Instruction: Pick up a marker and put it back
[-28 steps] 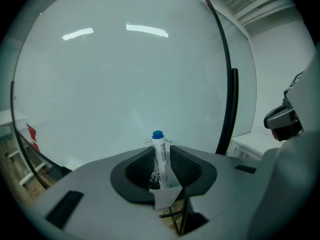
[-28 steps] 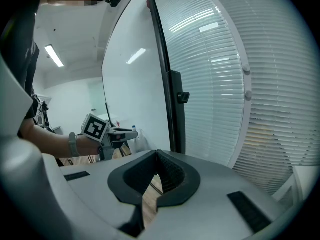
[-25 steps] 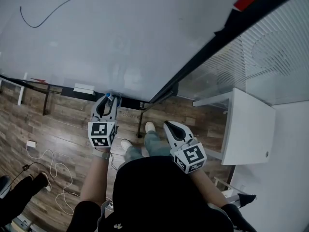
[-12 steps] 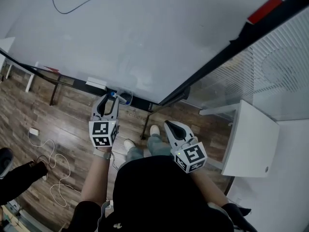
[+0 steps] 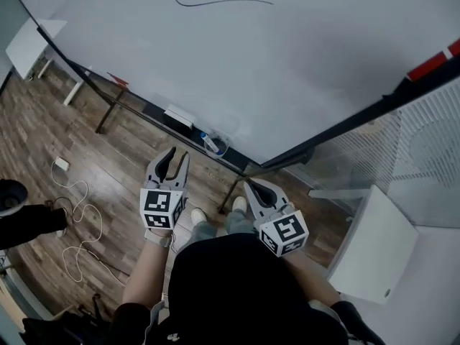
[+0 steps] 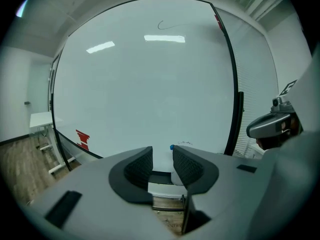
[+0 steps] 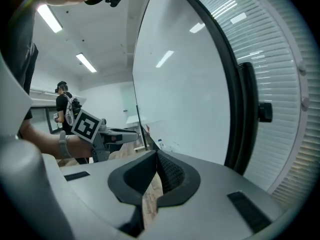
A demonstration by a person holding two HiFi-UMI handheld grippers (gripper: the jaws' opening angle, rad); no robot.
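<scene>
A marker with a blue cap [image 5: 210,144] rests in a clear holder [image 5: 220,146] on the ledge under the whiteboard [image 5: 287,63]. Its blue cap [image 6: 172,147] shows just past the jaws in the left gripper view. My left gripper [image 5: 179,154] hangs below and left of the holder, apart from it. Its jaws stand apart and are closing, with nothing between them [image 6: 162,158]. My right gripper [image 5: 249,185] is shut and empty over the floor, to the right of the left one. In the right gripper view its pads [image 7: 165,171] meet.
A white eraser [image 5: 180,115] lies on the ledge left of the holder. A white cable [image 5: 72,225] trails over the wooden floor. Another person's shoe [image 5: 13,194] is at far left. A white cabinet [image 5: 374,243] stands at the right by the blinds [image 5: 424,142].
The left gripper held the marker at the ledge, let it go into the clear holder, and has drawn back with wider, empty jaws. The right gripper stayed shut.
</scene>
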